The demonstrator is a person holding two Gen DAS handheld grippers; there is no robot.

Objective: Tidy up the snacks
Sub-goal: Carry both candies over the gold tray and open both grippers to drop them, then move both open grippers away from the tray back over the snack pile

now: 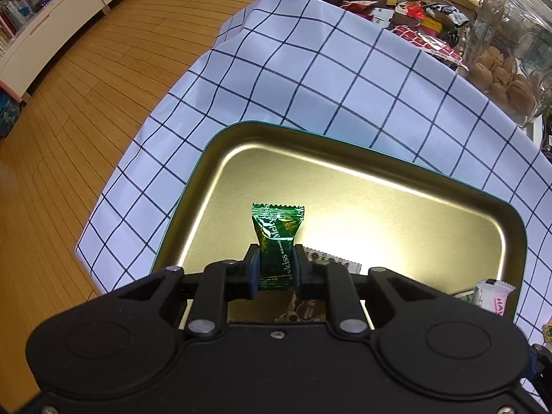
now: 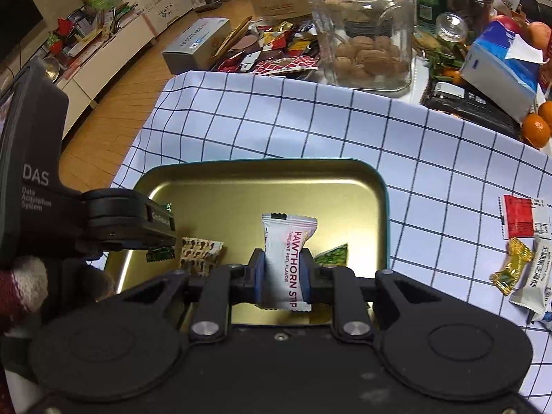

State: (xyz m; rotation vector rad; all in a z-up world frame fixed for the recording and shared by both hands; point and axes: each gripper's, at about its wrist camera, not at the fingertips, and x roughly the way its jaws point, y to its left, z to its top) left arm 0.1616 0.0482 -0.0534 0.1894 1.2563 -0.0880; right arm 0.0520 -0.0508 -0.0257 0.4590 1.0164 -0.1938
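A white cloth (image 2: 310,131) with a dark grid covers the table and hangs over its edge toward the wooden floor (image 1: 86,79). On the cloth sits a shallow gold tray (image 2: 374,186) with a dark green rim, taking up the middle of both views. At twelve o'clock from the tray in the right wrist view stands a big glass jar (image 2: 365,27) holding walnuts, and at eleven o'clock from the jar lies a heap of loose snacks (image 2: 276,51) beside a grey box (image 2: 196,46). At one o'clock from the tray a blue and white carton (image 2: 500,65) leans near some oranges (image 2: 534,129). The left gripper (image 1: 276,272) points steeply down over the tray, its jaws nearly closed and pressing on a green candy (image 1: 277,231) that stands upright between them, above the tray floor. The right gripper (image 2: 283,276) hangs over the tray as well, jaws clamped on a white hawthorn strip (image 2: 288,252), also upright. In the tray itself lie a brown patterned packet (image 2: 200,255) at nine o'clock from the right gripper and a green packet (image 2: 333,255) at three o'clock. On the cloth at three o'clock from the tray rest a red and white packet (image 2: 521,220), a yellow wrapped candy (image 2: 509,267) and another white packet (image 2: 531,276).
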